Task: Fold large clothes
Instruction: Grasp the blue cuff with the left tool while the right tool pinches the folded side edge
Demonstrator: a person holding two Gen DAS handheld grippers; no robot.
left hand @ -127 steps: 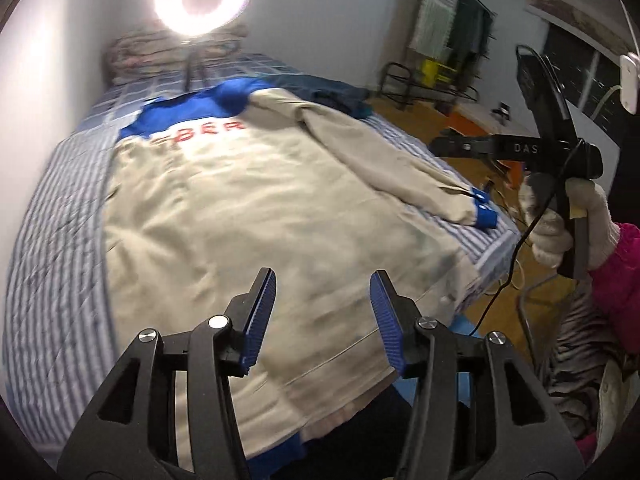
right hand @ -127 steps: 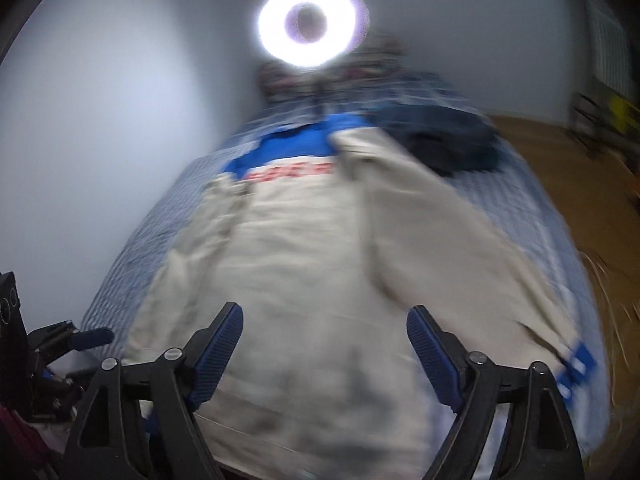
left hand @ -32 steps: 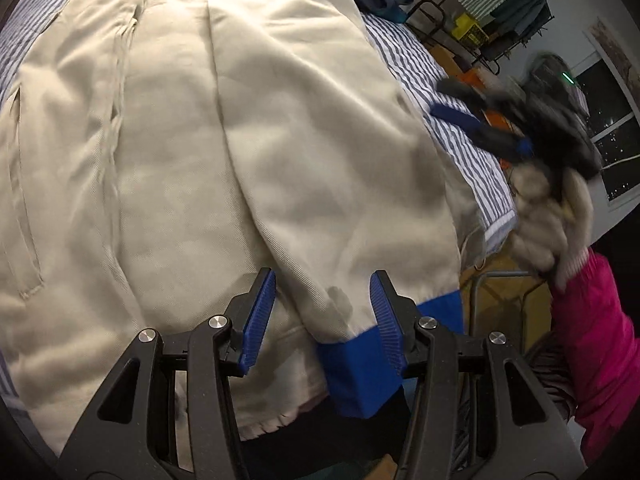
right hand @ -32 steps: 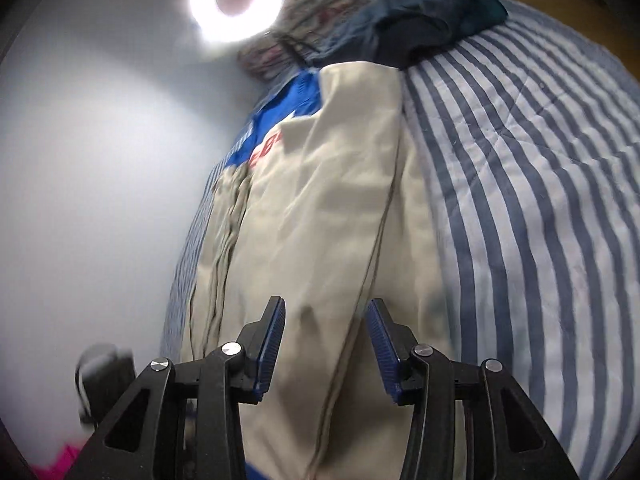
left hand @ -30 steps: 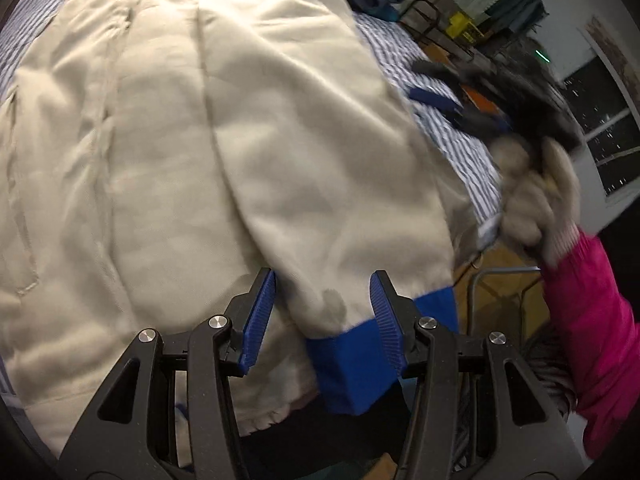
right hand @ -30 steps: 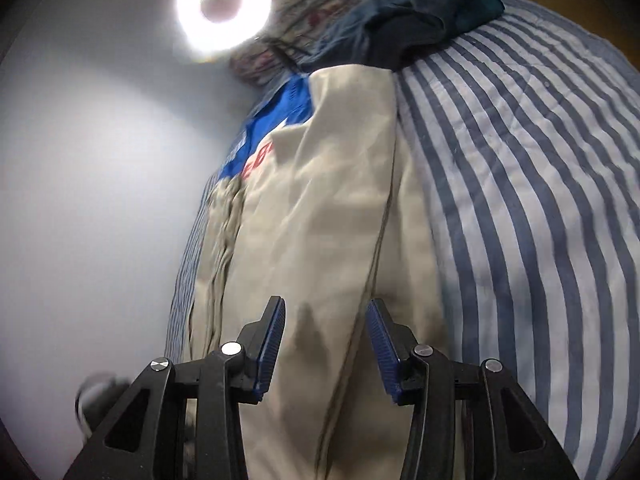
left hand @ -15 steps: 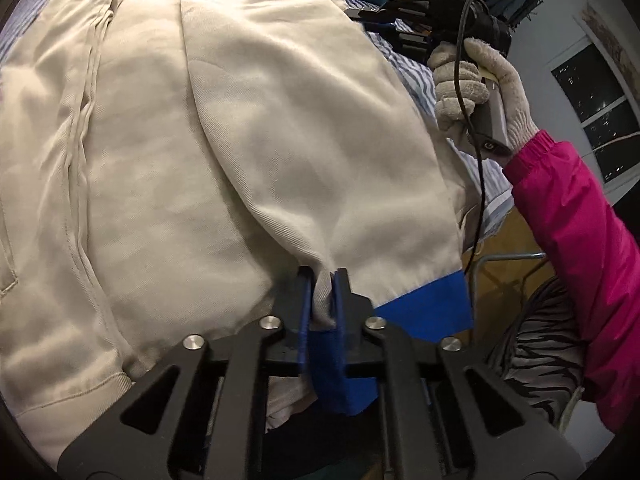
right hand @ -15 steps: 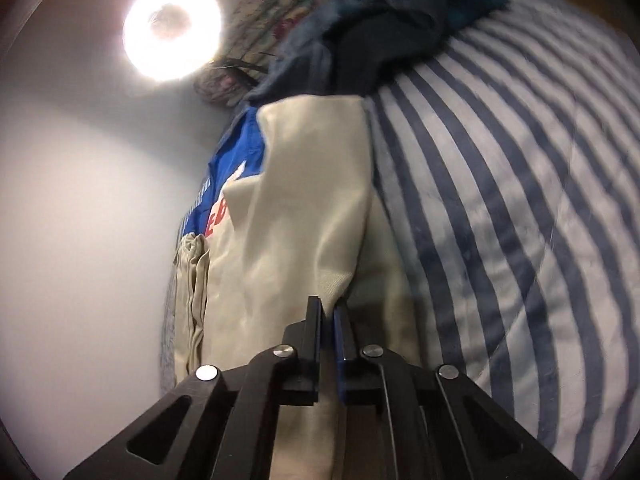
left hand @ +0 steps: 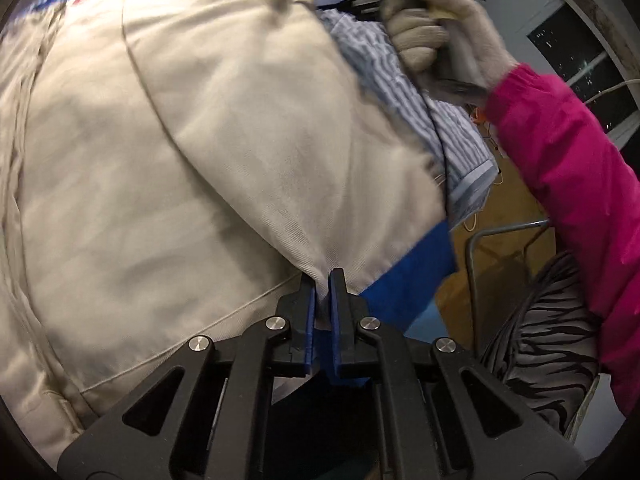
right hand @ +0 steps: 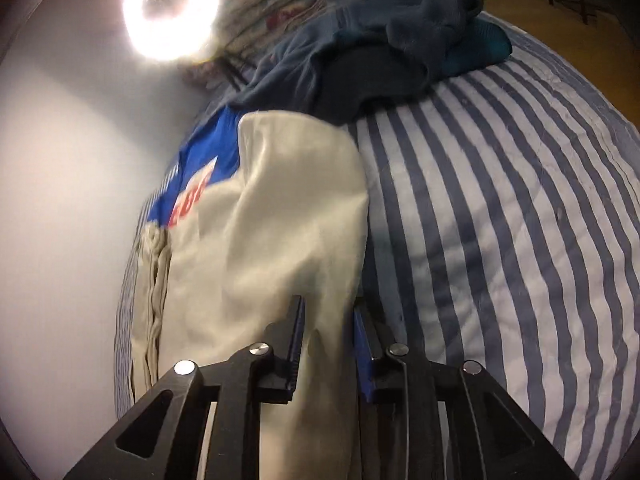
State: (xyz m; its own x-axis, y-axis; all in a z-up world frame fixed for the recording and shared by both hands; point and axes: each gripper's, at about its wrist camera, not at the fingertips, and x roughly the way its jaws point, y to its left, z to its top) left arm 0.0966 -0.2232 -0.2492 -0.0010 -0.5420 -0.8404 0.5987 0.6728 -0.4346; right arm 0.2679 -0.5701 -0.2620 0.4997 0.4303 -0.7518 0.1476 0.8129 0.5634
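A beige jacket [left hand: 200, 140] with a blue collar and blue cuff [left hand: 408, 276] lies spread on the striped bed [right hand: 500, 220]. My left gripper [left hand: 323, 276] is shut on the beige sleeve just above the cuff, and the cloth is pulled taut toward it. In the right wrist view a raised fold of the jacket [right hand: 280, 220] runs between the jaws of my right gripper [right hand: 328, 304]. Those jaws stand apart and are opening, with the cloth loose between them. A gloved hand [left hand: 424, 28] carries that gripper at the top of the left wrist view.
A heap of dark blue clothes [right hand: 380, 60] lies at the head of the bed beside a ring light [right hand: 172, 12]. A pink sleeve [left hand: 568, 152] crosses the right side. A metal frame [left hand: 500, 232] and zebra-striped cloth [left hand: 552, 340] stand off the bed's edge.
Both grippers closed on the jacket about half a second ago. The left has since pulled the sleeve along, still shut. The right's jaws have parted again around the fold.
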